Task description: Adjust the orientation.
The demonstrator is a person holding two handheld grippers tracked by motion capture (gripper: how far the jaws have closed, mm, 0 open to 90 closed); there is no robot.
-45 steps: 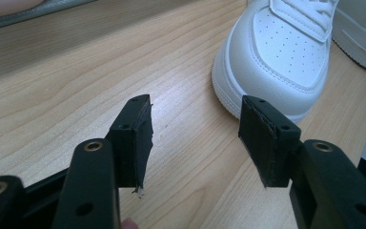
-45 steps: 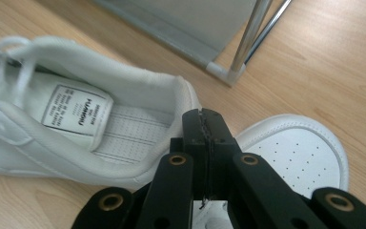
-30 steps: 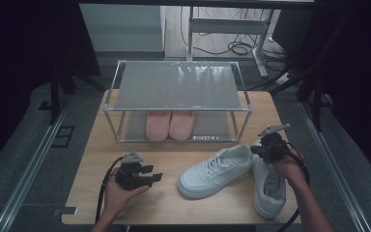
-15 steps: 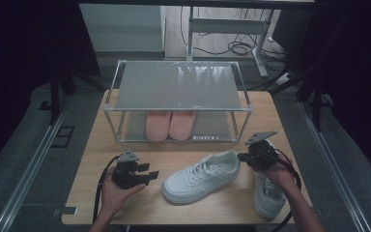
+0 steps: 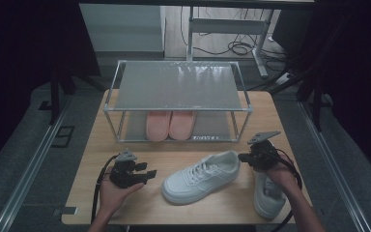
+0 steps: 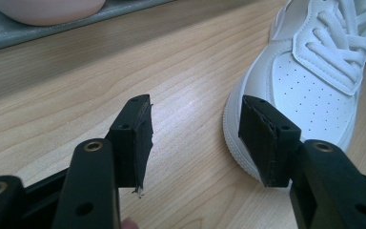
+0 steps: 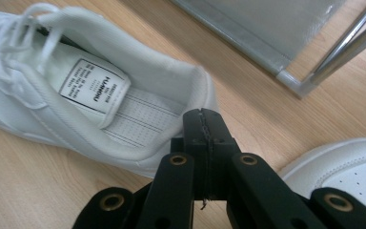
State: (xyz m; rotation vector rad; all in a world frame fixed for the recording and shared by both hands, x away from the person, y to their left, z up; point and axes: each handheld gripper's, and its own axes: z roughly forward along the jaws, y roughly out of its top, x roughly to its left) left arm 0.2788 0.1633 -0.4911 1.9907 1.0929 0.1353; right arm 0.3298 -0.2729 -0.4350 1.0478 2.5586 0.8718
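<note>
High view: the rack (image 5: 178,92) holds pink slippers (image 5: 170,124) on its lower shelf; a white sneaker (image 5: 201,176) lies in front of it. Left gripper view: left gripper (image 6: 193,136), jaws apart, faces the sneaker's toe. Right gripper view: right gripper (image 7: 205,125), jaws together, at its heel collar.

I see a wooden worktop (image 5: 140,140) with a metal-framed rack (image 5: 176,86) standing at its far middle, its grey top shelf bare. Under that shelf, on the lower level, a pair of pink slippers (image 5: 170,124) lies side by side, toes toward me. At the near right corner a second white sneaker (image 5: 268,198) rests on the worktop. Beyond the worktop, cables (image 5: 236,47) lie on the floor beside a grey stand (image 5: 232,25).
</note>
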